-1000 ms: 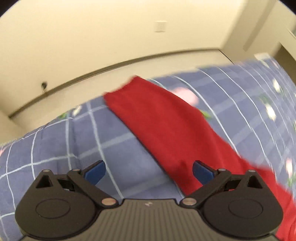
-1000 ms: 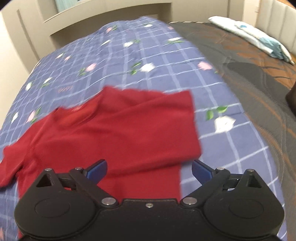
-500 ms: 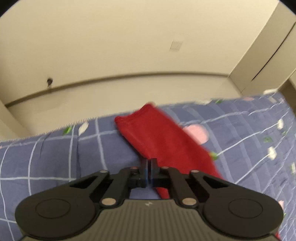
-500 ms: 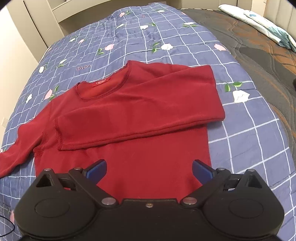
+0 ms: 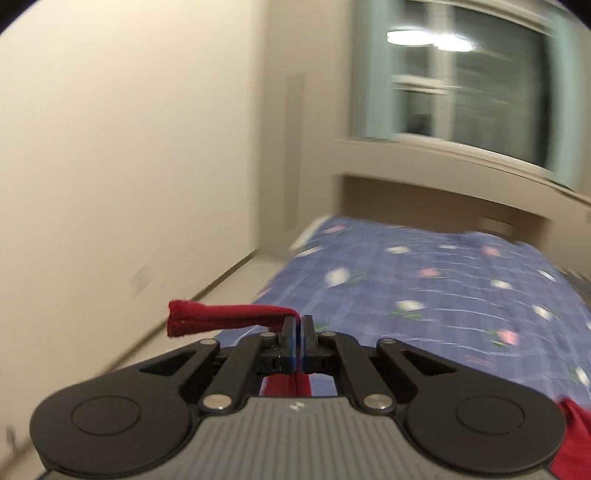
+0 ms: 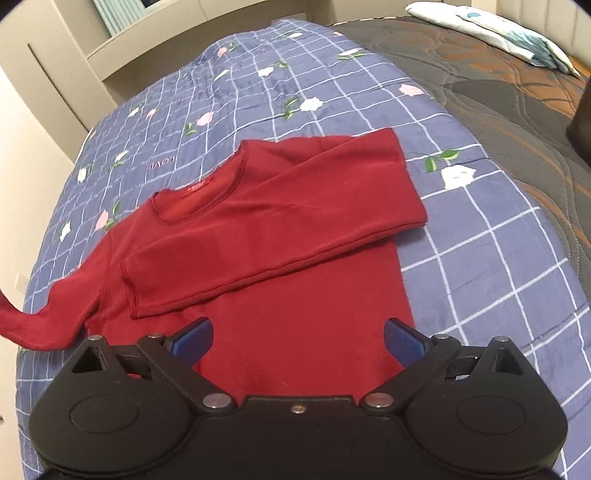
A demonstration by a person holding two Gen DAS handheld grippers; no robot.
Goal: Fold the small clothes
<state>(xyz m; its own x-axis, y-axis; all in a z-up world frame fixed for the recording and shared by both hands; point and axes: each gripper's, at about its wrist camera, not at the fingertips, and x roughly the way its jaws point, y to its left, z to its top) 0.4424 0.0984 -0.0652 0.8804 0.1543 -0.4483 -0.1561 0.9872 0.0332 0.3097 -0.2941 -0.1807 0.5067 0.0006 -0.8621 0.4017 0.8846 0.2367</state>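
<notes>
Where the bed meets a plain cream wall (image 5: 122, 155) and a window (image 5: 469, 85) above a boxed sill, a soft blue quilt (image 6: 480, 243) lies spread, crossed by thin white grid lines and dotted with small flowers. Beyond it shows a darker quilted bedspread (image 6: 517, 92) and a pale pillow (image 6: 491, 29). On the quilt lies the red sweater (image 6: 280, 236), a fine knit with a round neck, one sleeve folded flat across its chest. The left gripper (image 5: 298, 325) has its jaws pressed together on the other sleeve's cuff (image 5: 207, 317), bunched and raised off the bed. The right gripper (image 6: 297, 339) hangs over the sweater's hem, jaws spread wide and empty.
</notes>
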